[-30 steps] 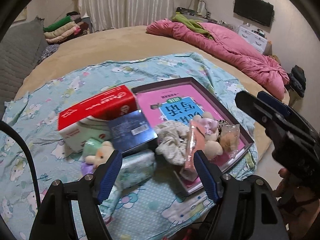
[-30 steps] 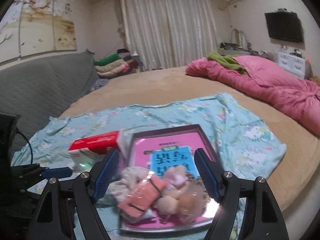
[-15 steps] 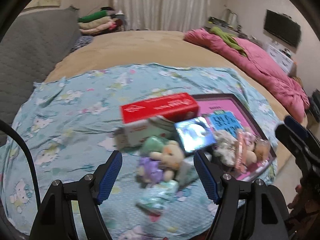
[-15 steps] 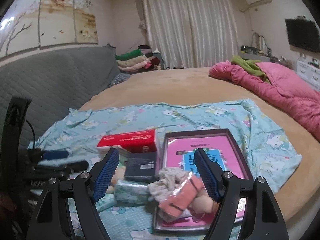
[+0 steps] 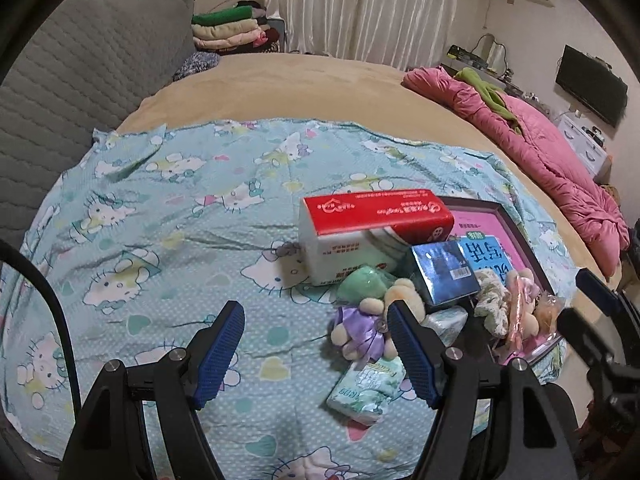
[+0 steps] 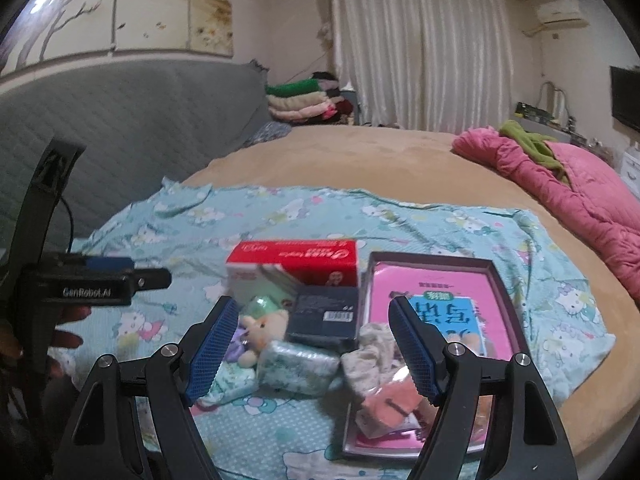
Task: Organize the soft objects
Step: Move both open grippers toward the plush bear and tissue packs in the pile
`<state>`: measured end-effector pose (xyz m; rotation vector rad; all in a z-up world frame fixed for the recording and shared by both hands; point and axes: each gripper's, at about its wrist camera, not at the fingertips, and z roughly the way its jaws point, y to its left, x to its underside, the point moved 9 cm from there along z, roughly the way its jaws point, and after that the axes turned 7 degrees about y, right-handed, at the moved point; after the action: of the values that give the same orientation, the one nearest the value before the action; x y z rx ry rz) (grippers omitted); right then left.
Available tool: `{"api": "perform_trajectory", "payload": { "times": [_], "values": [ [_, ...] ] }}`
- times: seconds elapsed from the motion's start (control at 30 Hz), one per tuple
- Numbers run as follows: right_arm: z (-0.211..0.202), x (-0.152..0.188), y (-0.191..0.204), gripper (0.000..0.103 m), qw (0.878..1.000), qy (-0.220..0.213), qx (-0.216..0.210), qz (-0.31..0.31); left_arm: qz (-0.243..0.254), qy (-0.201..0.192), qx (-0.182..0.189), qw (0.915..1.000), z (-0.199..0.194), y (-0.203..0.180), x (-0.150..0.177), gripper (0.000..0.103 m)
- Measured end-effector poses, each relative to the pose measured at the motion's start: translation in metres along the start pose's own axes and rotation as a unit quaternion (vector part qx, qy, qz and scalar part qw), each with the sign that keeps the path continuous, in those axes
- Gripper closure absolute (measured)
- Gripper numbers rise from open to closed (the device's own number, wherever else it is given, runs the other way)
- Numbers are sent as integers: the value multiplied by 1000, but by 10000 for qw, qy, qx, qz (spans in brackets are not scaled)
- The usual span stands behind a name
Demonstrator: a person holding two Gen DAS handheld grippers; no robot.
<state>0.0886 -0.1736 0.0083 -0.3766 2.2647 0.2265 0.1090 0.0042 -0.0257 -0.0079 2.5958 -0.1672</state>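
blue-padded left claw (image 5: pixel 316 350) has swung left, off the pile.

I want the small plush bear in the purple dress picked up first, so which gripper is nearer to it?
Left. The left gripper hangs open with the plush bear against its right finger; the right gripper hangs open farther back, bear toward its left finger.

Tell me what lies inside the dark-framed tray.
In the tray: a pink book flat on its floor, with a cream scrunchie, a pink packet and small plush bits heaped at its near end. The book's lower part is covered.
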Motion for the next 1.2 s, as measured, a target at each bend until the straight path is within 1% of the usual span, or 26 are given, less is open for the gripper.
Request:
{"api": "perform_trajectory", "payload": {
  "times": [0.13, 0.27, 0.47, 0.63, 0.7, 0.8, 0.9, 1.1, 1.2],
  "values": [
    [15, 12, 9, 24, 9994, 150, 63, -291, -16, 114, 31, 9999, 15, 3, 8, 30],
    [33, 26, 16, 24, 9968, 309, 256, -695, -10, 245, 157, 9996, 32, 4, 17, 30],
    [58, 44, 23, 24, 9918, 561, 376, -1083, -56, 342, 345, 9988, 52, 7, 24, 30],
    [80, 61, 31, 24, 9830, 801, 511, -1571, -105, 470, 567, 9972, 68, 9, 28, 30],
    [87, 67, 34, 24, 9771, 869, 621, -1843, -96, 510, 673, 9964, 72, 8, 29, 30],
    [99, 76, 41, 24, 9677, 943, 654, -2245, -34, 581, 780, 9953, 81, 7, 31, 30],
    [111, 82, 46, 24, 9527, 940, 852, -2762, -20, 657, 858, 9941, 90, 6, 30, 30],
    [132, 88, 50, 24, 9245, 884, 1162, -3521, -126, 824, 1385, 9869, 103, -3, 27, 30],
    [138, 91, 48, 24, 9182, 846, 1196, -3680, -141, 863, 1487, 9850, 109, -6, 24, 30]
  ]
}}
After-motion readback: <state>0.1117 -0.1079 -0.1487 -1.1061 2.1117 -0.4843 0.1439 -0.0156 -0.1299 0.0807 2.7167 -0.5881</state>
